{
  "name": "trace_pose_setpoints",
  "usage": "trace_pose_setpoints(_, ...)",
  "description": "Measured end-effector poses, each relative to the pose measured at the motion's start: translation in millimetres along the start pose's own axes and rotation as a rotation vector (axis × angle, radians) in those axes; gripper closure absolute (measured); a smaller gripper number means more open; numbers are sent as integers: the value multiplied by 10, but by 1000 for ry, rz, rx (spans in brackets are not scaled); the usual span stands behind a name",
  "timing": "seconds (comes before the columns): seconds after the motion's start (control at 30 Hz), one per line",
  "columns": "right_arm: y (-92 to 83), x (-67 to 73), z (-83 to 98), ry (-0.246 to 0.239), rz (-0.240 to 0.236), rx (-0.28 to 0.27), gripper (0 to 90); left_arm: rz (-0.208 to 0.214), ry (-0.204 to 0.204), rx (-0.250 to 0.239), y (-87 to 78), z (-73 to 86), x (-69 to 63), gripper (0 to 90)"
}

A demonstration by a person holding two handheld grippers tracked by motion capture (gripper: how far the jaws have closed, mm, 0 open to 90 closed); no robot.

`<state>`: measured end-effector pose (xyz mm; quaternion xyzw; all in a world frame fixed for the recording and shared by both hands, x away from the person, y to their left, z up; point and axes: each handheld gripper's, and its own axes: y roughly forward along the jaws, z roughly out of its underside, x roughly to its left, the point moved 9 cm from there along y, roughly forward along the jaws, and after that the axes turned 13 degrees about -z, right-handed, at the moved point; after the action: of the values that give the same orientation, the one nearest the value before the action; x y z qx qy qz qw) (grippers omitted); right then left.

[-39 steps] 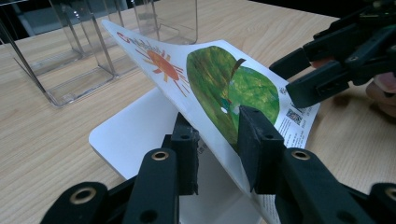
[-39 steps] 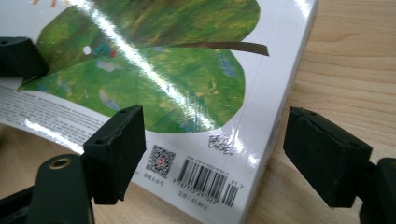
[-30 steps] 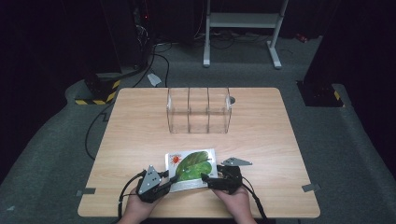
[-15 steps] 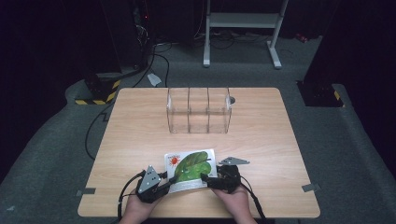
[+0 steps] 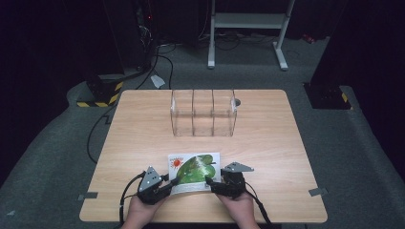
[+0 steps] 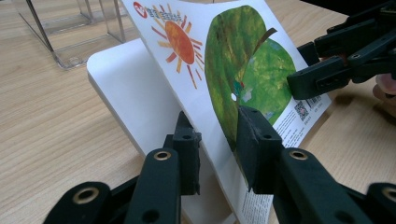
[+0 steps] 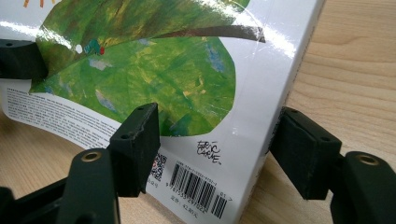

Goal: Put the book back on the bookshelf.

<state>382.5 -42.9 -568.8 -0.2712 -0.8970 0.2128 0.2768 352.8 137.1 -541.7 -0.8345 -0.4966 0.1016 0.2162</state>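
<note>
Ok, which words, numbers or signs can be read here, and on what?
"ERIC CARLE": signature on the book's back cover.
Barcode on that cover: digits beneath too blurred to read.
QR code beside it: a sign, no legible text.
Small print block along the cover's edge: too small.
Red round logo with characters by the sun: unreadable.

Wooden table (image 5: 143, 138) bears book (image 5: 193, 167) (near edge), clear organizer (image 5: 203, 113).

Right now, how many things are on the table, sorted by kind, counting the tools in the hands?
Picture book: 1
Clear divided box: 1
Handheld grippers: 2, left gripper and right gripper
Small dark round thing behind the box: 1
Total: 5
</note>
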Motion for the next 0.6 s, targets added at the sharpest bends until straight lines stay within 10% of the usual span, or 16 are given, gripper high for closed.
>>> trace_pose_setpoints(0.6, -79, 4, -17, -27, 55, -29, 415, -32, -29, 13, 58, -17, 19, 698)
